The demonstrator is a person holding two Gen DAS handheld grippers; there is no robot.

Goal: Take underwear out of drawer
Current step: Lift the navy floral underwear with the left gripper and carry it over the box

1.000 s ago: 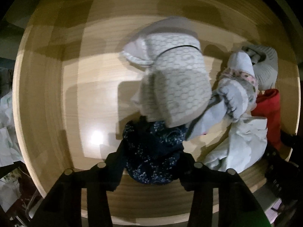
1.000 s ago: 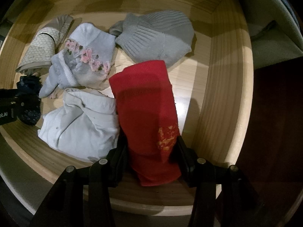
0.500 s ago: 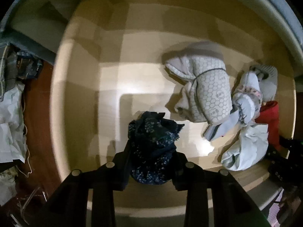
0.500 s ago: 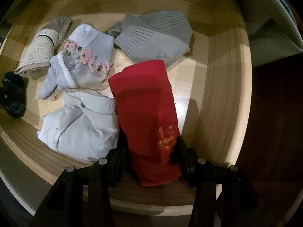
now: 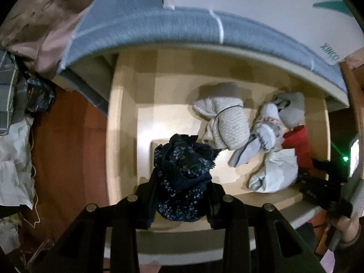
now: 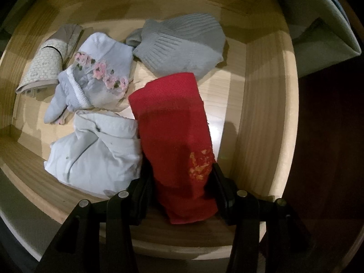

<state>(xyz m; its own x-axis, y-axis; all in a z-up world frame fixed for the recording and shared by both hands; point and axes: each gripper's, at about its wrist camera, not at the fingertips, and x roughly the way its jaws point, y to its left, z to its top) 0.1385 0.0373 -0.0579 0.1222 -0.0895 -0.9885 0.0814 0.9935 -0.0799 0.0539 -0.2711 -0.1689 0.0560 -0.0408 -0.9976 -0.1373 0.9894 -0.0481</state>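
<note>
While I hold both tools pointing down over the wooden drawer (image 5: pixel 122 122), I note the left gripper (image 5: pixel 182 195) is clamped on a bunched dark blue patterned underwear (image 5: pixel 184 173), which sits between its two black fingers and hangs clear above the drawer floor. Its jaws closed on this garment within the last second. In the right wrist view, the right gripper (image 6: pixel 182 182) is closed on the near end of a folded red garment (image 6: pixel 173 132), whose far end lies on the drawer bottom. Beside the red piece to the left lies a pale blue-white garment (image 6: pixel 95 154), touching it. Behind that sits a light blue piece with pink flower trim (image 6: pixel 97 75), and left of it a beige honeycomb-print roll (image 6: pixel 43 68). A grey ribbed garment (image 6: pixel 182 43) rests at the back. Grey-blue bedding (image 5: pixel 159 25) overhangs the far drawer edge.
</note>
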